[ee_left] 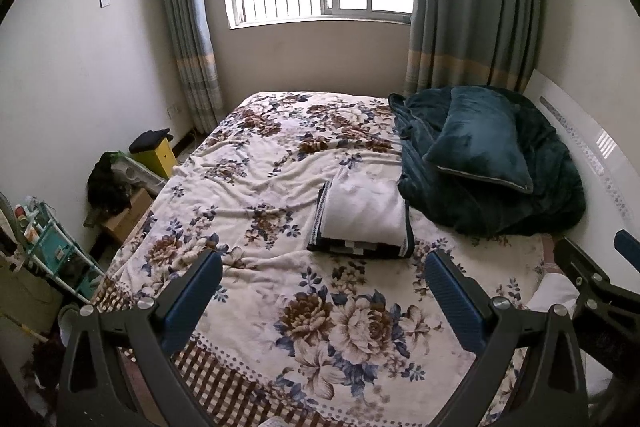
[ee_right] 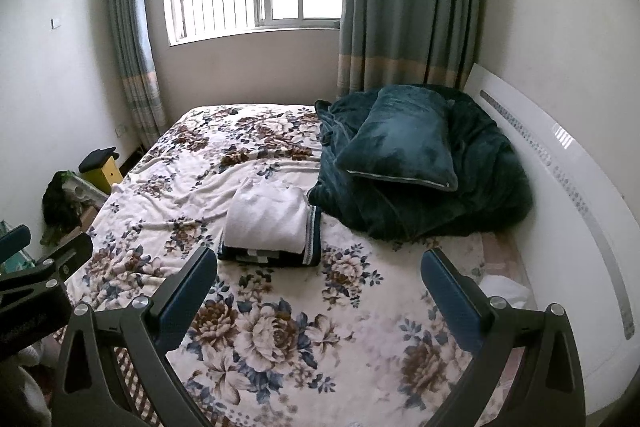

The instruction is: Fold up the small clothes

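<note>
A folded white garment [ee_left: 362, 213] lies on top of a folded dark striped garment [ee_left: 407, 239] in the middle of the floral bedspread [ee_left: 260, 163]. The stack also shows in the right wrist view, white piece [ee_right: 264, 219] over dark piece [ee_right: 314, 235]. My left gripper [ee_left: 324, 267] is open and empty, held above the bed in front of the stack. My right gripper [ee_right: 320, 265] is open and empty, to the right of the left one. A crumpled white cloth [ee_right: 506, 291] lies at the bed's right side by the headboard.
A dark green duvet [ee_left: 500, 195] with a green pillow [ee_left: 480, 143] fills the bed's far right. A white headboard [ee_right: 568, 163] runs along the right. On the floor at left stand a yellow stool [ee_left: 158, 155], a cardboard box [ee_left: 128, 215] and a teal rack [ee_left: 52, 247].
</note>
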A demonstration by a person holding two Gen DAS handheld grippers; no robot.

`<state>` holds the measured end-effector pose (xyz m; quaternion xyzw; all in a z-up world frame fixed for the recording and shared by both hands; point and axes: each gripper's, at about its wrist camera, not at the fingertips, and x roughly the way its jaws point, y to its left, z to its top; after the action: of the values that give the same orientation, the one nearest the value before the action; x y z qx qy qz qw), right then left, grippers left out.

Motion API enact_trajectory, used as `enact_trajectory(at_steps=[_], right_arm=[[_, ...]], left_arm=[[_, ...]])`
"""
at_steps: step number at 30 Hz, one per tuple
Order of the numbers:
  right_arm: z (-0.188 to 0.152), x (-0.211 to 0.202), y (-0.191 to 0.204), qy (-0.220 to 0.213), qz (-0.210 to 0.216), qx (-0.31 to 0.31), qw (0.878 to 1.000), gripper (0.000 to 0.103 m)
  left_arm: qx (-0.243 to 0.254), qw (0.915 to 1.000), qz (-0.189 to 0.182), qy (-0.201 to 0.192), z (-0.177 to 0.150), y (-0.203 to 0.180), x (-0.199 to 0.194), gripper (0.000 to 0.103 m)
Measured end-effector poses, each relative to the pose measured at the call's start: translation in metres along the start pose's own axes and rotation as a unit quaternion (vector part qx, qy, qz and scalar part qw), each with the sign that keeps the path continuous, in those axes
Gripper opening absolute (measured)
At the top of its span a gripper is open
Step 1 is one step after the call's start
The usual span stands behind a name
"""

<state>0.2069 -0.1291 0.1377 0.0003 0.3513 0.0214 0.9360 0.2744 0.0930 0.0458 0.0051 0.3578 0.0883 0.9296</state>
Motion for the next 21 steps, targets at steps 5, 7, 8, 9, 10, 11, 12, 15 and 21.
enact_trajectory(at_steps=[5,7,8,9,10,11,12,15,21], right_arm=[[0.0004,0.0011,-0.0010,0.000,-0.001,-0.002,1.000,0.103],[0.0000,0.0023,-0.0027,0.001,0.000,0.000,1.000,0.103],[0.0003,0.0027,-0.0031,0.002,-0.001,0.000,1.000,0.103],[0.0006,0.0046,-0.0046,0.003,-0.001,-0.001,1.000,0.103],[0.0007,0.0050,-0.0053,0.003,-0.001,-0.001,1.000,0.103],[0.0011,0.0050,-0.0054,0.003,0.000,-0.001,1.000,0.103],[0.0012,0.0053,-0.0045,0.003,0.000,-0.003,1.000,0.103],[0.0008,0.0052,-0.0053,0.004,0.000,0.000,1.000,0.103],[0.0002,0.0055,-0.0044,0.005,0.001,-0.002,1.000,0.103]], left_arm=[[0.004,1.0000,0.005,-0.002,0.0009,-0.0033,0.0016,0.103],[0.004,1.0000,0.006,-0.001,0.0008,-0.0040,0.0017,0.103],[0.004,1.0000,0.006,-0.001,0.0008,-0.0041,0.0015,0.103],[0.004,1.0000,0.007,-0.002,0.0012,-0.0044,0.0016,0.103],[0.004,1.0000,0.006,-0.002,0.0014,-0.0043,0.0017,0.103],[0.004,1.0000,0.005,-0.002,0.0016,-0.0042,0.0021,0.103],[0.004,1.0000,0.006,-0.002,0.0015,-0.0045,0.0025,0.103],[0.004,1.0000,0.006,-0.002,0.0013,-0.0039,0.0019,0.103],[0.006,1.0000,0.005,-0.001,0.0021,-0.0037,0.0029,0.103]])
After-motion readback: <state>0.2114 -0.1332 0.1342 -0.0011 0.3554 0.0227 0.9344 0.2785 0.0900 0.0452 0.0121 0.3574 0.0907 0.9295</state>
